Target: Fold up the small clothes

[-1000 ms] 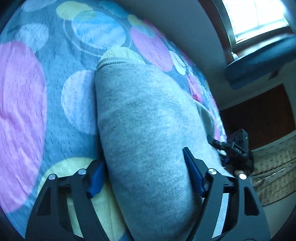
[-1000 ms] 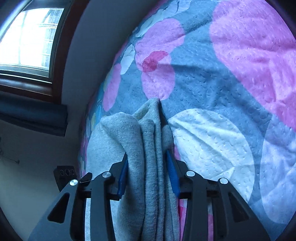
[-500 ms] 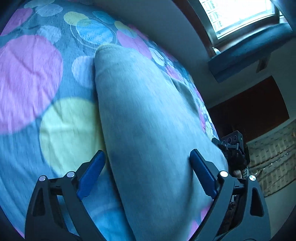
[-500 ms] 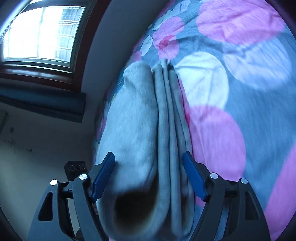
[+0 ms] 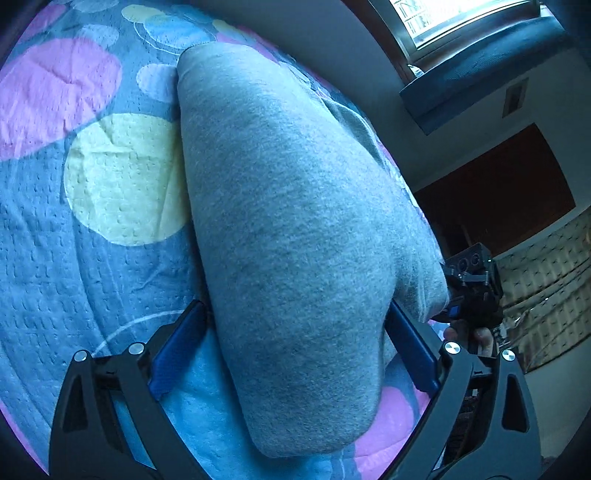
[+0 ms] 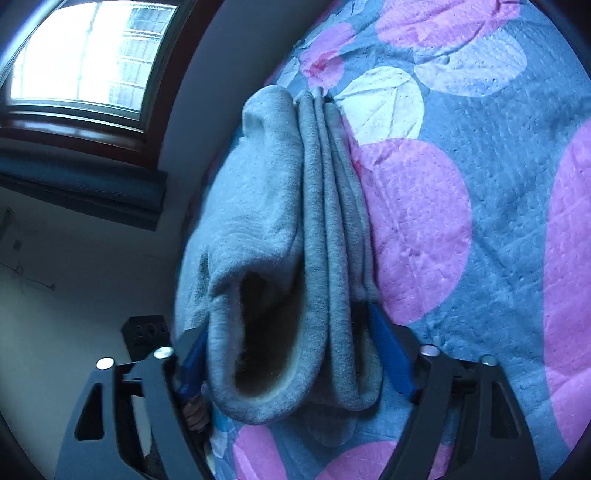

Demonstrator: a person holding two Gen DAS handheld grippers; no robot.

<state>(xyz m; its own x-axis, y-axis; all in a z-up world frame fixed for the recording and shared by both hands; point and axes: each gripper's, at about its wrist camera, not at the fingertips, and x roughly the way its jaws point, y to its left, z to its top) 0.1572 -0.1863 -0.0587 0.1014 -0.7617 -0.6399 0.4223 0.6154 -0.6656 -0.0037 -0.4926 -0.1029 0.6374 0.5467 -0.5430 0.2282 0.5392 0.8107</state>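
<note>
- The bedspread [image 5: 92, 258], blue-grey with large pink, yellow and pale circles, fills the left of the left wrist view and lies under everything else there.
- A folded grey garment [image 5: 295, 221] stretches from the far end of the bed down between the fingers of the left tool [image 5: 295, 321]; its near end hangs past the blue pads as a rounded, smooth fold.
- The left tool stands spread wide, its blue pads [image 5: 177, 347] on either side of the cloth; the cloth covers the inner pad faces, so I cannot tell whether they press on it.
- At the right edge of that view, the right tool [image 5: 469, 291] shows as a dark block at the garment's far side, with fingertips of a hand [image 5: 476, 336] just below it.
- Behind, up right, is a bright window [image 5: 461, 18] and a dark wooden panel [image 5: 498, 192].
- In the right wrist view the window [image 6: 85, 55] sits at upper left above a dark sill.
- The grey garment [image 6: 280, 206] runs down the middle as several stacked layers seen edge-on, with a sleeve-like opening gaping at the near end.
- The right tool [image 6: 288, 347] is spread apart with the bundle between its blue pads [image 6: 388, 354]; actual contact is hidden by the fabric.
- The bedspread [image 6: 480, 221] covers the right side, pink and white circles beside the garment.
</note>
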